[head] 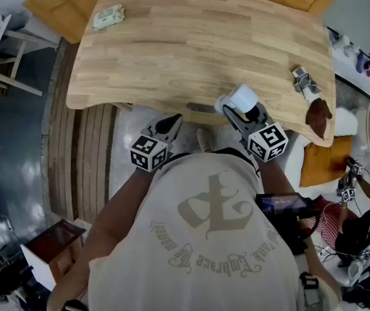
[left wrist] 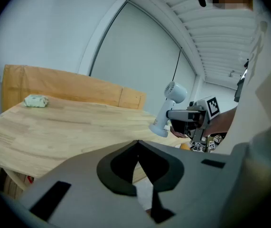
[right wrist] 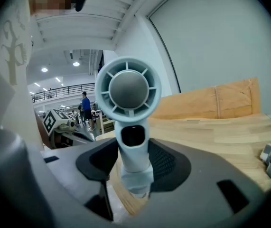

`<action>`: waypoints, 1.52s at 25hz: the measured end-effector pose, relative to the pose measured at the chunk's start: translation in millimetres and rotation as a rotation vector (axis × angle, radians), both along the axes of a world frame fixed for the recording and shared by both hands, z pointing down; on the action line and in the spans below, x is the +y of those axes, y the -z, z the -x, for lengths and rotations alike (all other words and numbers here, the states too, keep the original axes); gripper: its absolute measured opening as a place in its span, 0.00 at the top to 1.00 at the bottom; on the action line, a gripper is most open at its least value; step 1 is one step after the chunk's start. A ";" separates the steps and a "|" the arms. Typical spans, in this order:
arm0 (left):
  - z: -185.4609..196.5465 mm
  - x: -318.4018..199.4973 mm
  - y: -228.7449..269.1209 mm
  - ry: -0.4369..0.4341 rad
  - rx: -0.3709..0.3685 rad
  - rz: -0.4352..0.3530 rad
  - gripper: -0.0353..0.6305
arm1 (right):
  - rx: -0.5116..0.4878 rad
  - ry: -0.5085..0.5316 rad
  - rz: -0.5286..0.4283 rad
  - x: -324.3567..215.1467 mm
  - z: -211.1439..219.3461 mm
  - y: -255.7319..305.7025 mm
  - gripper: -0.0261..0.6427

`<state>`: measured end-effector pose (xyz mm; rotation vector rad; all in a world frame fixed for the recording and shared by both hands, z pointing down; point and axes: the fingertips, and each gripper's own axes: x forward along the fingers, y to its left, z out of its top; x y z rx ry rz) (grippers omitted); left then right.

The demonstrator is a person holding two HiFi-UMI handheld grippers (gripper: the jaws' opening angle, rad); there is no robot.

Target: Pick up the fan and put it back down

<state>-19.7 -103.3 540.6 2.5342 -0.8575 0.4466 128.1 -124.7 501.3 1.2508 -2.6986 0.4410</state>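
Fan [right wrist: 128, 91] clamped by its handle in right gripper [right wrist: 134, 167], raised off table [head: 191, 44] at its near edge; pickup done, set-down outstanding. Left gripper [left wrist: 137, 170] jaws together, holding nothing

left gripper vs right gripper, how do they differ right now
The left gripper has its fingers shut together on nothing; the right gripper clamps its fingers on the handle of the white fan. The left gripper sits short of the table; the right gripper reaches its near edge. Both point toward the table.
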 end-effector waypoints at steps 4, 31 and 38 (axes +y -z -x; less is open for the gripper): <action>-3.8 -0.4 -0.8 -0.014 -0.007 0.003 0.93 | -0.007 -0.017 0.003 1.2 -4.2 -1.2 0.65; -32.6 -52.7 -1.1 -0.011 -0.044 0.034 0.93 | 0.069 -0.098 0.105 -95.3 -69.8 -86.2 0.65; -24.2 -58.7 -6.7 0.042 -0.069 0.067 0.93 | 0.122 -0.127 0.154 -134.3 -93.9 -117.2 0.65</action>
